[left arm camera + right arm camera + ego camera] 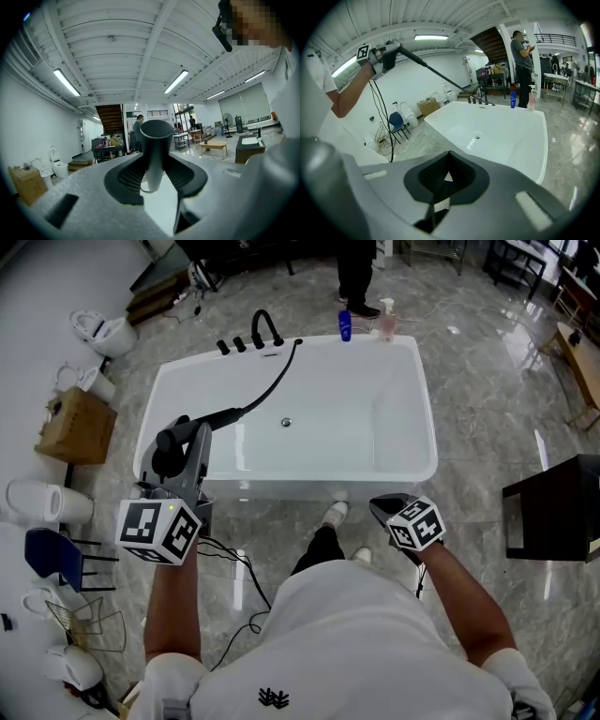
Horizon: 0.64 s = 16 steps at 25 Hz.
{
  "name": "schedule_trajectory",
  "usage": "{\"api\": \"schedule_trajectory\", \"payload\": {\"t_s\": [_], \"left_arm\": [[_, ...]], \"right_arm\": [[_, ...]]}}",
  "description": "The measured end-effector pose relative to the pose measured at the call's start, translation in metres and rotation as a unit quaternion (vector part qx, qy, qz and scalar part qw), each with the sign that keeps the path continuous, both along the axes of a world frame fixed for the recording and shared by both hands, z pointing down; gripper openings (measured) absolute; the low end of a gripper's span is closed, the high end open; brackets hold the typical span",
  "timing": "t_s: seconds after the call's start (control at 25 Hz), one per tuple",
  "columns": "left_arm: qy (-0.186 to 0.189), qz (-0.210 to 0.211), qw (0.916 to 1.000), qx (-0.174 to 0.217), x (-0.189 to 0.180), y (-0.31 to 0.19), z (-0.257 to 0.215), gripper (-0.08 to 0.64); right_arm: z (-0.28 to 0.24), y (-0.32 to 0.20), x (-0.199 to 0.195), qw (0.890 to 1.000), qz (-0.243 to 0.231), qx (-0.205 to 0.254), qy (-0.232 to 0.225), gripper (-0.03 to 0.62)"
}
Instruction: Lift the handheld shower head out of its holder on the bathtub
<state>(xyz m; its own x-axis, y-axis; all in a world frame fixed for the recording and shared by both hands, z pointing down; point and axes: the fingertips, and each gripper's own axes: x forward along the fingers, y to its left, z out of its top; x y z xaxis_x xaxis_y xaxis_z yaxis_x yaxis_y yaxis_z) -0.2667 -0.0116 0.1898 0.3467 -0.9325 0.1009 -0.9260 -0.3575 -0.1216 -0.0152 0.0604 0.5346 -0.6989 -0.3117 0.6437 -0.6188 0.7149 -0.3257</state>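
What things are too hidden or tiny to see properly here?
Black shower head: spray holes, head view, partly behind the left gripper.
Holder near the black taps on the white bathtub: head view, too small.
Blue bottle: label, head view, too small.
Standing person beyond the tub: head view, cut off by top edge.

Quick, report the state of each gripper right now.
Left gripper: closed on the shower head, jaws clamped on its handle.
Right gripper: closed, nothing between its jaws.
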Motion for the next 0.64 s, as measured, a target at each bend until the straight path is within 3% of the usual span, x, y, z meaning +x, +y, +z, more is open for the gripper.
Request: {"api": "schedule_trajectory", "payload": {"t_s": [0.64], "left_arm": [[-0.001,0.012,0.9999,-0.005,0.021,-0.006,0.006,0.138]], "right_arm": [[0.010,0.003,0.015,1.000,0.000,-0.003,0.003,0.012]]}}
